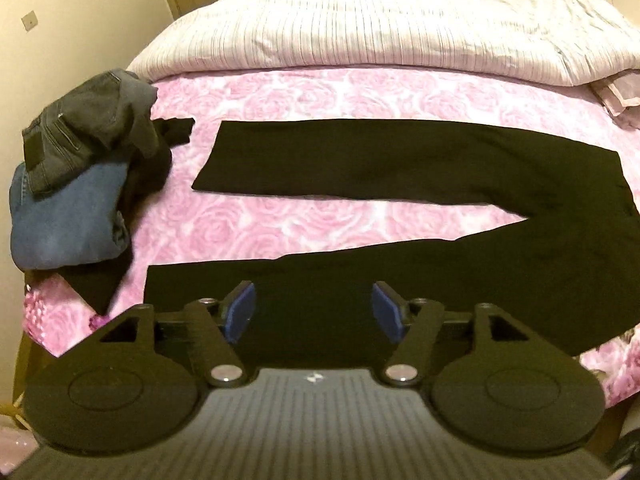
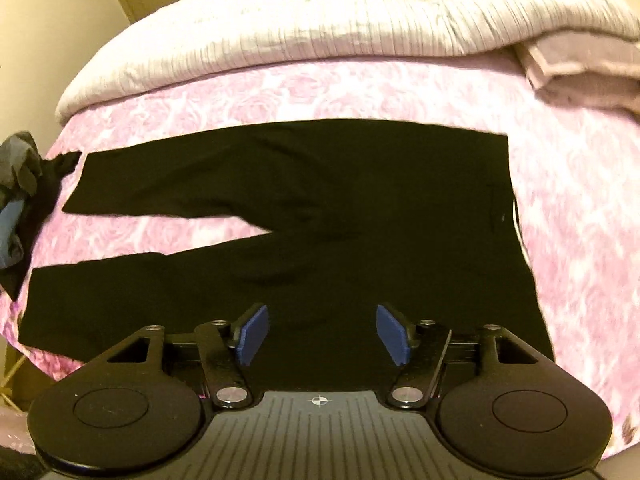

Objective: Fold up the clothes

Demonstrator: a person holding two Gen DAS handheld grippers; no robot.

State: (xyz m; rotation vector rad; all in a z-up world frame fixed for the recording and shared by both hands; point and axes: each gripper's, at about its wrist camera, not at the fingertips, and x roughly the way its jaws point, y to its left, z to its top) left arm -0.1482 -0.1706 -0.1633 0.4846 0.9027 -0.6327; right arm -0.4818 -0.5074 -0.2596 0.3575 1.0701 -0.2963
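Right, black trousers (image 1: pixel 400 160) spread flat on bed (image 1: pixel 320 96), legs splayed apart. Left gripper (image 1: pixel 314 306), right gripper (image 2: pixel 318 330) hover above, fingers open, empty. Next: likely pinch near leg, fold onto far leg.

Black trousers (image 1: pixel 400 160) on pink rose-patterned bedspread (image 1: pixel 320 96); blue jeans (image 1: pixel 64 216) beside.

black trousers (image 1: pixel 420 160) waist cut off at right edge; clothes pile (image 2: pixel 16 200) cropped left
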